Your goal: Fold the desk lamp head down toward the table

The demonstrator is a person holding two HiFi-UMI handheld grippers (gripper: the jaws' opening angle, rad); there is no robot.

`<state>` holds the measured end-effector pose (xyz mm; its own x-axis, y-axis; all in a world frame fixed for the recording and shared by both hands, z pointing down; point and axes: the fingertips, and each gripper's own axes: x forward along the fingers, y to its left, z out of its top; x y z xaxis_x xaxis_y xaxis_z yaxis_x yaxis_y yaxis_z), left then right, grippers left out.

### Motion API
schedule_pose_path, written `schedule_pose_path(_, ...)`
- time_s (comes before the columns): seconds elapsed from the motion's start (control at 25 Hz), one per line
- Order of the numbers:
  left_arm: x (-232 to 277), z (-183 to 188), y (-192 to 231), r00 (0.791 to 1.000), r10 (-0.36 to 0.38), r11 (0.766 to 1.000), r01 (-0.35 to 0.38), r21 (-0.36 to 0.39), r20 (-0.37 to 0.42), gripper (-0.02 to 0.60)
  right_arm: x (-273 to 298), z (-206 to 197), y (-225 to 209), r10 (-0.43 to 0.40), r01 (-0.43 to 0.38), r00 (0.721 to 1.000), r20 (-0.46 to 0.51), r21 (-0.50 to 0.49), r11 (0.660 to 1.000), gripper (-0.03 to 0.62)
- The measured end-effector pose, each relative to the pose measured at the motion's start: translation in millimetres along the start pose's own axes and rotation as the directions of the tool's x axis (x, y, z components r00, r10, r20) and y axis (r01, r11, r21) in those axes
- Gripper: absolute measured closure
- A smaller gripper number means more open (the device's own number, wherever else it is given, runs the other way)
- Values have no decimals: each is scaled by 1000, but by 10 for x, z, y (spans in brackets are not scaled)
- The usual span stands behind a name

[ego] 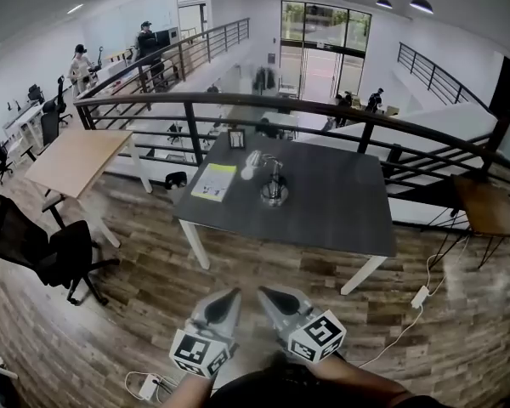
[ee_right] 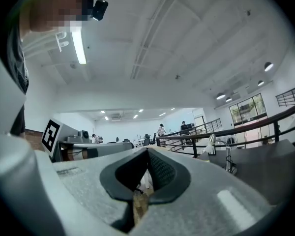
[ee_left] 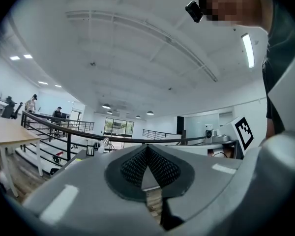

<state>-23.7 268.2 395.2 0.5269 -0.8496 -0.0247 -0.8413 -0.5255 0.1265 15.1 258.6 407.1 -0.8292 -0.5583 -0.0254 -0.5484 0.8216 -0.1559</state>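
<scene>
Two grippers are hovering over the wooden floor (ego: 127,313) in the head view, left gripper (ego: 228,299) and right gripper (ego: 270,297), well short of the worktop's (ego: 340,211) near edge. The desk lamp (ego: 273,185) is standing toward the far edge, apparently not yet folded. The left gripper view is showing jaws closed on nothing, and the right gripper view is showing the same. One gripper should probably be opening before it reaches the lamp head, with the other steadying the base.

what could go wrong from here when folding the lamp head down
Both the left tongs and right tongs are shut and well short of the table; arriving shut, they might shove the desk lamp rather than grip it. Its small base could slide or tip toward the small frame.
</scene>
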Motion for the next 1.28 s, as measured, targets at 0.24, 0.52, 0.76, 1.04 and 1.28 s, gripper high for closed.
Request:
schedule_pose_path(0.24,531,98,90,999,30,999,-31,23,18,580,139,69,-598,29,-29,999,-33,-14,999,591)
schedule_pose_path(0.52,977,-2,338,1000,28,1000,-28,-2,5,580,371,51,-995,33,-33,998,-47,4,999,591)
schedule_pose_path(0.76,1308,-24,644,1000,-14,1000,14,-10,-7,580,651,47,-1263,0,0,998,-66,0,1000,591)
schedule_pose_path(1.04,1473,69,1259,997,-71,997,71,-16,-14,580,1284,81,-1405,-51,51,997,-59,0,999,591)
schedule_pose_path(1.28,1538,187,1803,988,-150,989,149,-18,-35,580,1869,112,-1427,-113,113,993,-35,7,994,591)
